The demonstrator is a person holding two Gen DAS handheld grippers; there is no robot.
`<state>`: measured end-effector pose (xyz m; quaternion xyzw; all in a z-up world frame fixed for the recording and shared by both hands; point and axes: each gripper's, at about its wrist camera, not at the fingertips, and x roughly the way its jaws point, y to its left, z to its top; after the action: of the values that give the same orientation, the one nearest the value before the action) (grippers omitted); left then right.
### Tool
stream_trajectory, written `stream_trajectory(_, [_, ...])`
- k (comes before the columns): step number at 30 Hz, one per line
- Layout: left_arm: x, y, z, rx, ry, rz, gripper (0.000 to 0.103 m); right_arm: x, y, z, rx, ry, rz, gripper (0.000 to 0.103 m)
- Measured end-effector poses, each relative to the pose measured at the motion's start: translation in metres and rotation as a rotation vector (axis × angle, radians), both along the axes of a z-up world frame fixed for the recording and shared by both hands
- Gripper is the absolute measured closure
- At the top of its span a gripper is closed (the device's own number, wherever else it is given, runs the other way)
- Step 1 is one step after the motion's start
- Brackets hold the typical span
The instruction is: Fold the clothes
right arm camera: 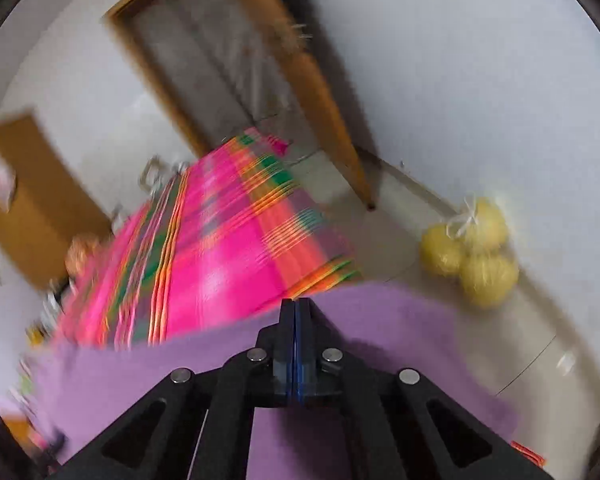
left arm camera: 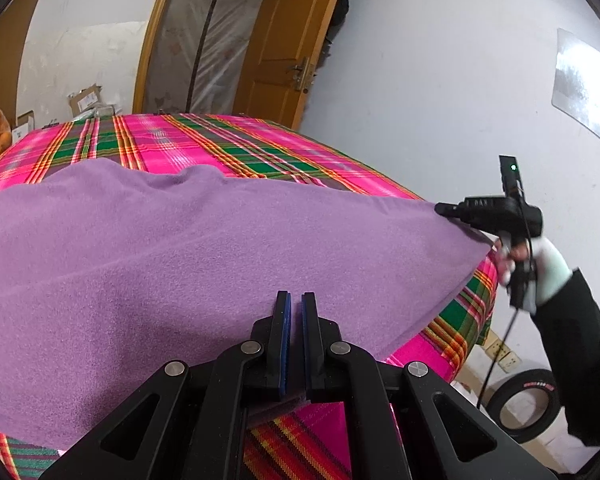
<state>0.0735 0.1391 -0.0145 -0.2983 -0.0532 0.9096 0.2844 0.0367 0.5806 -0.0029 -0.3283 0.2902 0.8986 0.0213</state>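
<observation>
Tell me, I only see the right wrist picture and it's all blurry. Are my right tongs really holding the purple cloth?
Observer: Yes. The left wrist view shows the right tongs pinching one corner of the purple cloth, which is pulled taut near the edge of the plaid table.
Operator: What is my other hand doing?
Observer: The left tongs are shut on the near edge of the same cloth.
Operator: Is there anything on the floor that I can't see?
Observer: A black tyre sits on the floor beside the table, under your right arm.
</observation>
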Motion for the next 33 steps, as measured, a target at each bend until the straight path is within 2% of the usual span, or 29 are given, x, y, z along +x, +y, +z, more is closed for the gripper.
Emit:
stream_trajectory(1, [0.0,0.0,0.0,0.002,-0.001,0.0,0.098,0.005,0.013,0.001,-0.004,-0.002,-0.051,0.103])
stream_trajectory(2, [0.0,-0.001,0.0,0.003,-0.002,0.0,0.098,0.011,0.022,0.003,0.036,-0.008,-0.119,0.097])
stream_trajectory(3, [0.001,-0.002,0.0,0.006,-0.003,-0.001,0.098,0.017,0.028,0.005,0.061,-0.003,-0.163,0.097])
stream_trajectory(4, [0.001,-0.003,0.0,0.009,-0.004,-0.002,0.098,0.026,0.034,0.005,0.033,0.031,-0.178,0.097])
stream_trajectory(6, [0.001,-0.003,0.0,0.015,-0.007,-0.003,0.098,0.045,0.034,0.003,-0.047,0.111,-0.156,0.097])
stream_trajectory(7, [0.001,-0.003,0.0,0.013,-0.005,-0.003,0.098,0.057,0.029,0.001,-0.056,0.143,-0.138,0.097])
stream_trajectory(9, [0.001,-0.003,0.0,0.01,-0.003,-0.002,0.098,0.073,0.017,-0.006,-0.021,0.163,-0.104,0.097])
stream_trajectory(11, [0.002,-0.002,0.0,0.007,-0.001,-0.002,0.098,0.078,0.012,-0.015,0.016,0.173,-0.098,0.103])
stream_trajectory(16, [0.005,-0.003,0.002,-0.002,-0.002,-0.001,0.098,0.086,-0.004,-0.001,0.118,0.189,-0.144,0.098])
stream_trajectory(19, [0.007,-0.012,0.004,-0.008,0.004,0.038,0.098,0.083,-0.058,0.007,0.256,0.23,-0.042,0.095])
stream_trajectory(22, [0.008,-0.017,0.002,-0.01,0.005,0.068,0.098,0.074,-0.125,-0.003,0.331,0.227,0.099,0.095])
stream_trajectory(23, [0.009,-0.017,0.002,-0.013,0.006,0.068,0.098,0.073,-0.143,-0.006,0.349,0.238,0.115,0.088])
stream_trajectory(25, [0.013,-0.016,0.001,-0.022,0.014,0.067,0.098,0.077,-0.17,-0.009,0.372,0.262,0.156,0.082])
stream_trajectory(26, [0.016,-0.015,0.001,-0.027,0.019,0.067,0.098,0.08,-0.184,-0.009,0.384,0.27,0.188,0.074])
stream_trajectory(30, [0.025,-0.011,-0.002,-0.034,0.047,0.058,0.098,0.095,-0.241,-0.01,0.463,0.296,0.322,0.072])
stream_trajectory(33, [0.03,-0.008,-0.002,-0.038,0.055,0.043,0.097,0.102,-0.271,-0.014,0.476,0.319,0.419,0.072])
